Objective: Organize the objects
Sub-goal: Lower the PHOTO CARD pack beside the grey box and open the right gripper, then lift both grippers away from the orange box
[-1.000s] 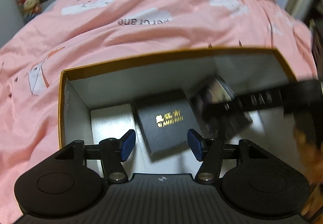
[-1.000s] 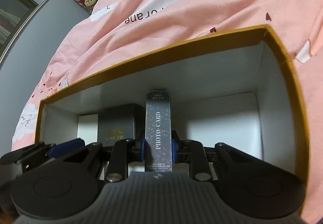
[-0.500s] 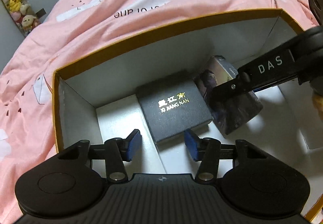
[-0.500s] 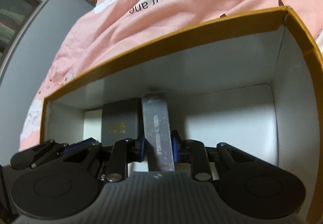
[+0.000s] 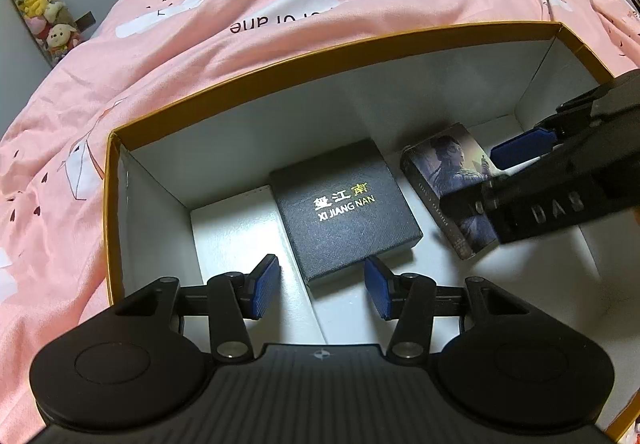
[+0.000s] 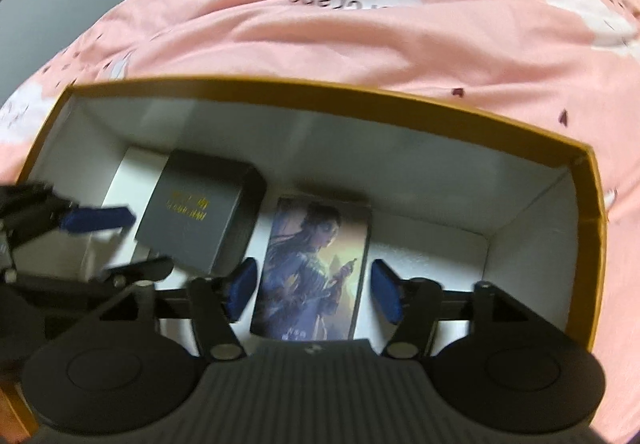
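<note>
Photo-card box [image 6: 316,264] now released lying flat, illustrated figure face-up

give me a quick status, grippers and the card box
Left gripper open, empty. Right gripper open, straddling the photo card box, which lies flat in the storage box beside the black case. Nothing blocking.

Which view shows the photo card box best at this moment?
The right wrist view: the photo card box lies face up and unobstructed between the right gripper's open jaws, though blurred. The left wrist view is sharper, but the right gripper covers part of it.
</note>
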Tool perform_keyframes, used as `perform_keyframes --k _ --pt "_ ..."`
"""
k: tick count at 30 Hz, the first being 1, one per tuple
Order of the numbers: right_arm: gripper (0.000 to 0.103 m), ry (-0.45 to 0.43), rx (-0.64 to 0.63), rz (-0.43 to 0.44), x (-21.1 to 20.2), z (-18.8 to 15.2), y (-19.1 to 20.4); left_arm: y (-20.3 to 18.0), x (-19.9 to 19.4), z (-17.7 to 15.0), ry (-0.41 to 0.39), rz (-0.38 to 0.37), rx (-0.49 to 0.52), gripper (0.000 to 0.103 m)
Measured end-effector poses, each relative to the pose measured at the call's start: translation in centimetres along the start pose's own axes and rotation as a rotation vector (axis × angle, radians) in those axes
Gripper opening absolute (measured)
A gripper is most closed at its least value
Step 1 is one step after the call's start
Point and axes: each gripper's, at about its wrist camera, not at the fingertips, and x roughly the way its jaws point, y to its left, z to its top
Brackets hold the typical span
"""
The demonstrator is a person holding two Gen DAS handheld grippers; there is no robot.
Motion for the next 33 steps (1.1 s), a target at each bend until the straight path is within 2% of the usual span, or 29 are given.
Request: perform_keyframes --k 6,10,13,14,17,28,33 --pt "0.070 0.107 -0.243 -0.020 0.3 -0.6 2.1 0.4 -0.1 0.0 -0.002 -0.020 -0.015 0.056" --pt "0.056 0.152 -0.390 -0.087 0.8 -1.6 3.1 0.3 -0.2 -0.1 -0.006 -0.019 -0.014 0.055" --pt "0.048 0.162 -0.420 -0.079 1.0 -1.8 3.4 0.1 -0.4 -0.4 -0.010 -0.018 -0.013 0.055" --pt "0.041 0.154 -0.431 -0.090 1.1 -1.9 3.4 0.0 -0.3 -0.4 -0.010 -0.018 -0.013 0.055" --pt "0.033 0.137 -0.464 -0.080 1.0 -1.8 3.6 0.1 -0.4 -0.4 -0.010 -0.020 -0.016 0.055" --pt "0.032 0.110 -0.526 -0.070 1.6 -1.7 4.0 0.0 -0.4 -0.3 -0.006 -0.027 -0.021 0.053" --pt "0.032 0.112 -0.513 -0.066 1.5 -1.6 3.4 0.0 -0.6 -0.3 -0.007 -0.041 -0.028 0.053"
